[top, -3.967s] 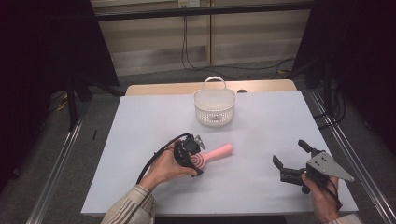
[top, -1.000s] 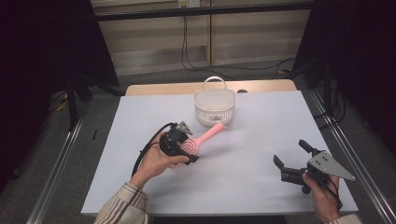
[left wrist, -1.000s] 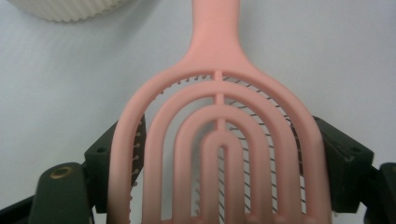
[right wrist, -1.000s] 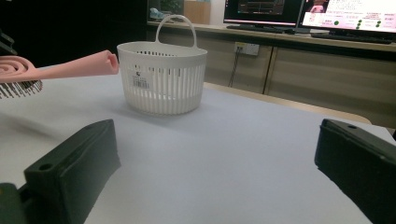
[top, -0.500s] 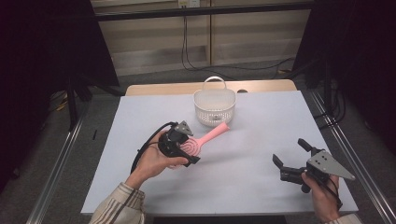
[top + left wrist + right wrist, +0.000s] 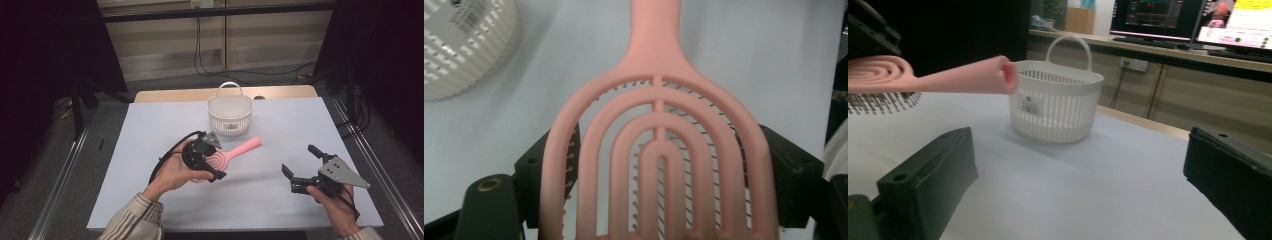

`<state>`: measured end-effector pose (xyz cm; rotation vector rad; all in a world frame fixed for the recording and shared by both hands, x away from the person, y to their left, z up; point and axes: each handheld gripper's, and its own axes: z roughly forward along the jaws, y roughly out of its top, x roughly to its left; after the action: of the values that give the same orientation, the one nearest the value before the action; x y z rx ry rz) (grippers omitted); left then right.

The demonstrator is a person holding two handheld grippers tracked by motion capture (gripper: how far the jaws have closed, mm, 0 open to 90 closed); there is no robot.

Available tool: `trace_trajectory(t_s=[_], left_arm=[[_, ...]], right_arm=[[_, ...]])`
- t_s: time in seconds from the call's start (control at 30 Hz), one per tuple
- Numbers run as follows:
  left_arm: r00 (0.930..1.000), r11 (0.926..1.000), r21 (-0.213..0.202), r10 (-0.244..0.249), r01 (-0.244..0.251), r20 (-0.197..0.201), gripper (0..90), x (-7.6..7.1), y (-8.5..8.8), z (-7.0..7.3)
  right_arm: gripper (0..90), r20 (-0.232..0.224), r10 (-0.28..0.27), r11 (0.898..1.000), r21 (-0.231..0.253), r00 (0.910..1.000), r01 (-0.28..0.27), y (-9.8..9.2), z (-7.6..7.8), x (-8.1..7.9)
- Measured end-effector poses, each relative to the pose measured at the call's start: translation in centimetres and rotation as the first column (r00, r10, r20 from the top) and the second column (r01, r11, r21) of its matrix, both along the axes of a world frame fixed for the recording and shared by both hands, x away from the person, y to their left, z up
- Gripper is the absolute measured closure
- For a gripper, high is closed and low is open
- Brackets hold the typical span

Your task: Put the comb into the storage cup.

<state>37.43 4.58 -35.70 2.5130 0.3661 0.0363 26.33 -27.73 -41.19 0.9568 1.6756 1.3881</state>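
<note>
the left gripper [image 6: 212, 162] clamps the head of a pink brush [image 6: 235, 151] from both sides and carries it above the table [image 6: 150, 130], the handle pointing far and right toward the white basket [image 6: 230, 115] at the table's far middle. in the left gripper view the 2 jaws press the outer ribs of the brush [image 6: 659, 150], bristles facing down, with the basket [image 6: 464, 45] off to the far left. the right gripper [image 6: 306, 170] waits near the right edge, jaws spread with nothing between them; its view shows the handle tip [image 6: 998, 74] just short of the basket [image 6: 1055, 100] rim and clear of the table. to land it well, the left hand likely needs more height, so the handle clears the rim before tipping in, and a firm squeeze until the head is over the opening.
</note>
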Motion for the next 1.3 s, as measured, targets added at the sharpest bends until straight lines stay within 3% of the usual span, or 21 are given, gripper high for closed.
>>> trace_trajectory(t_s=[0.13, 0.33, 0.6, 0.7, 0.97, 1.07, 1.3], left_arm=[[0.9997, 0.9997, 0.010, -0.023, 0.023, -0.003, 20.9, 0.0, -0.6, 0.3], [0.9989, 0.9986, 0.025, -0.046, 0.046, 0.000, 20.9, 0.1, -1.6, 0.9], [0.9980, 0.9971, 0.041, -0.064, 0.064, -0.003, 20.8, 0.3, -2.6, 1.0], [0.9976, 0.9967, 0.042, -0.068, 0.069, -0.011, 20.9, 0.4, -2.9, 0.7], [0.9980, 0.9958, 0.066, -0.062, 0.063, -0.009, 20.9, 0.1, -3.6, 0.5], [0.9977, 0.9952, 0.072, -0.066, 0.067, -0.010, 20.9, 0.0, -3.6, 0.5], [0.9988, 0.9933, 0.106, -0.048, 0.046, 0.014, 20.9, 0.0, -3.5, 0.3]], right_arm=[[0.6, 0.009, 0.032, 0.999, -0.028, 0.9995, -0.032, 0.9, 0.2, 0.3], [0.1, 0.052, 0.069, 0.992, -0.112, 0.9962, -0.063, 2.2, 1.0, 0.5], [0.0, 0.038, 0.100, 0.987, -0.134, 0.9942, -0.094, 3.3, 1.0, 0.9], [0.3, 0.055, 0.113, 0.979, -0.175, 0.9921, -0.102, 3.8, 1.1, 0.9], [2.0, 0.075, 0.154, 0.947, -0.294, 0.9852, -0.126, 5.7, 1.1, 0.9], [3.0, 0.098, 0.161, 0.921, -0.373, 0.9821, -0.114, 6.5, 1.2, 1.0], [5.5, 0.098, 0.181, 0.881, -0.458, 0.9786, -0.117, 7.5, 1.0, 1.3]])
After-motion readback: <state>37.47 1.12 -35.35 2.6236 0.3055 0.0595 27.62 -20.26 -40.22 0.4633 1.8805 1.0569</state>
